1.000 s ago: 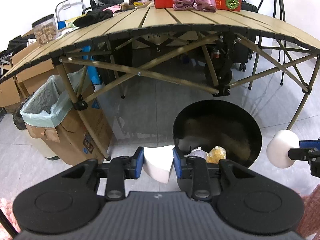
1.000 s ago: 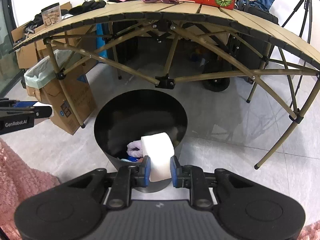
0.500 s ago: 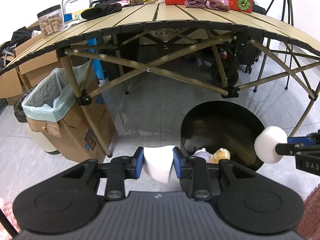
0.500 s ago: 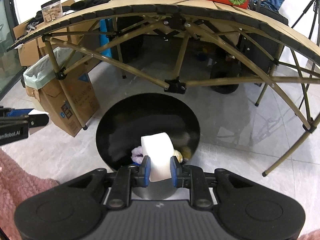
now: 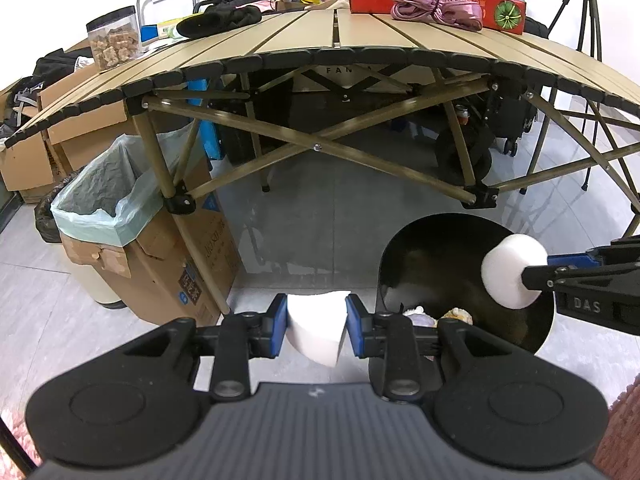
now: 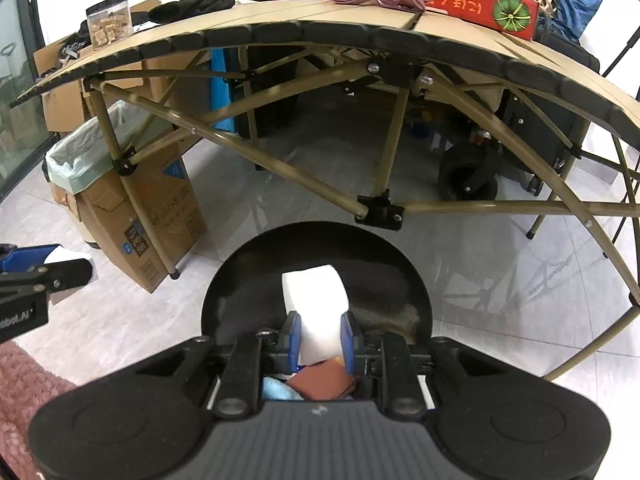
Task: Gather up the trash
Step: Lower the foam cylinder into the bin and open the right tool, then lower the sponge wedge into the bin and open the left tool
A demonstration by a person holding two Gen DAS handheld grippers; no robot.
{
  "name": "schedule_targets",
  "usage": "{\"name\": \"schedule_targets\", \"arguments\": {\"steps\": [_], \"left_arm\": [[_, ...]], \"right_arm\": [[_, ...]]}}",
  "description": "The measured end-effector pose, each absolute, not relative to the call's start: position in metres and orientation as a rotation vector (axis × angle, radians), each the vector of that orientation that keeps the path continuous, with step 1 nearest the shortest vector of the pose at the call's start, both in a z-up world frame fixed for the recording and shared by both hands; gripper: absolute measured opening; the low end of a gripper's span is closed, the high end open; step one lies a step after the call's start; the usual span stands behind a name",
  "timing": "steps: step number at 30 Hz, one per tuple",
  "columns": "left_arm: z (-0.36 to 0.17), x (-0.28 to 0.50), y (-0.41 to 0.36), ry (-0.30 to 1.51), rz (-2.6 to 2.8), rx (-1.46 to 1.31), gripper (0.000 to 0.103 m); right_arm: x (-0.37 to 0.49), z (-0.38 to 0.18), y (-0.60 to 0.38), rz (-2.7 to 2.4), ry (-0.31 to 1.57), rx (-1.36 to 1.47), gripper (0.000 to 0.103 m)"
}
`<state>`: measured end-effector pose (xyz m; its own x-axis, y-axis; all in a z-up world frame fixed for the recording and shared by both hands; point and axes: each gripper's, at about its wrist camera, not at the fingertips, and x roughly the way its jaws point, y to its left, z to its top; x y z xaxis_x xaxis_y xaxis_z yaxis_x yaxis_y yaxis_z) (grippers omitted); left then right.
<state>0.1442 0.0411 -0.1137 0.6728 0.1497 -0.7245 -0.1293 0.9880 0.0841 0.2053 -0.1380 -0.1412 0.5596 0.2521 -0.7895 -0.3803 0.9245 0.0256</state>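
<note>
The right gripper (image 6: 320, 338) is clamped on a white foam piece (image 6: 316, 300) directly above the open black bin (image 6: 224, 292), which already holds several scraps, so this piece looks ready to drop. The left gripper (image 5: 317, 326) pinches a second white foam piece (image 5: 316, 330) over the floor beside the bin; 2 drops remain

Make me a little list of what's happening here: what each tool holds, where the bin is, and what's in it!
left tool: shut on a white foam piece, beside the bin, over the floor
right tool: shut on a white foam roll, above the bin's opening
bin: black, round, on the floor in front of the table
in the bin: a brown item, a blue item, other scraps
</note>
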Motion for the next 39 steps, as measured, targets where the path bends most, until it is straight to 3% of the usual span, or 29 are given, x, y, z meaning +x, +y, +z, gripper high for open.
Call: {"name": "schedule_targets", "arguments": {"steps": [12,18,20,21,23,25,39], "left_arm": [[-0.113,0.152,0.045,0.817,0.169,0.012,0.031],[-0.113,0.151,0.046,0.817,0.168,0.007,0.031],[-0.113,0.151,0.046,0.815,0.168,0.008,0.031],[-0.113,0.150,0.046,0.815,0.167,0.006,0.031],[-0.113,0.150,0.046,0.813,0.168,0.006,0.031],[-0.113,0.150,0.047,0.814,0.170,0.005,0.031],[-0.113,0.151,0.047,0.817,0.169,0.004,0.031]], "right_arm": [[0.223,-0.151,-0.120,0.380,0.919,-0.149,0.020],[0.227,-0.156,-0.121,0.368,0.936,-0.137,0.025],[0.227,-0.156,-0.122,0.359,0.932,-0.135,0.033],[0.227,-0.156,-0.122,0.354,0.929,-0.136,0.044],[0.226,-0.155,-0.122,0.341,0.923,-0.143,0.090],[0.226,-0.155,-0.122,0.333,0.918,-0.150,0.102],[0.225,-0.161,-0.121,0.296,0.931,-0.195,0.103]]}}
